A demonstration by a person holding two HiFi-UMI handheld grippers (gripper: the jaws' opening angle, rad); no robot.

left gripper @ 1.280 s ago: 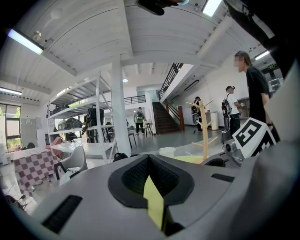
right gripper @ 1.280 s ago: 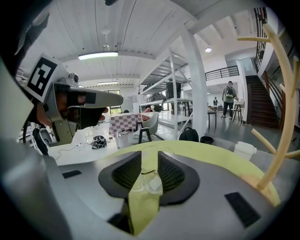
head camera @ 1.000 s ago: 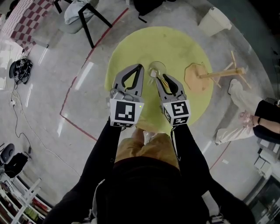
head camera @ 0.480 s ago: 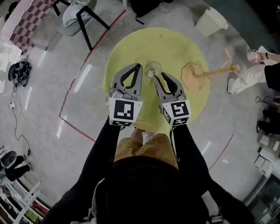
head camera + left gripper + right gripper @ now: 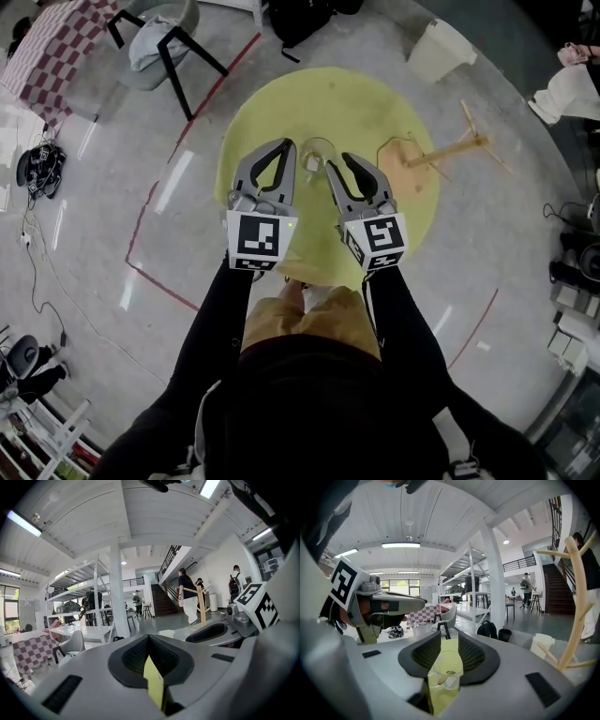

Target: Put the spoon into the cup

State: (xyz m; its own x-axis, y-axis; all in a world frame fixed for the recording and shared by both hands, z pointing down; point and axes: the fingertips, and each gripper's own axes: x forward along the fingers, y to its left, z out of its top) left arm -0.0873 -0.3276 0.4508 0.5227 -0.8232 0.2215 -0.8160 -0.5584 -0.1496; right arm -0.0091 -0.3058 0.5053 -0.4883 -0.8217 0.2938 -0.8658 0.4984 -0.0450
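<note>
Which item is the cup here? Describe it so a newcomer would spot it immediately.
Find the round yellow mat. Near its middle, just past the tips of the left gripper and right gripper, stands the cup. It is the only clear glass item there, with a pale spoon inside, unlike the wooden stand on its right.

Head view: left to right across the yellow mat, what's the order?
Order: left claw → cup → right claw → stand. The right claw's jaws have just been opening, nothing between them.

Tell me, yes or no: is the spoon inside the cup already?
Yes: in the right gripper view the spoon lies inside the clear cup.
</note>
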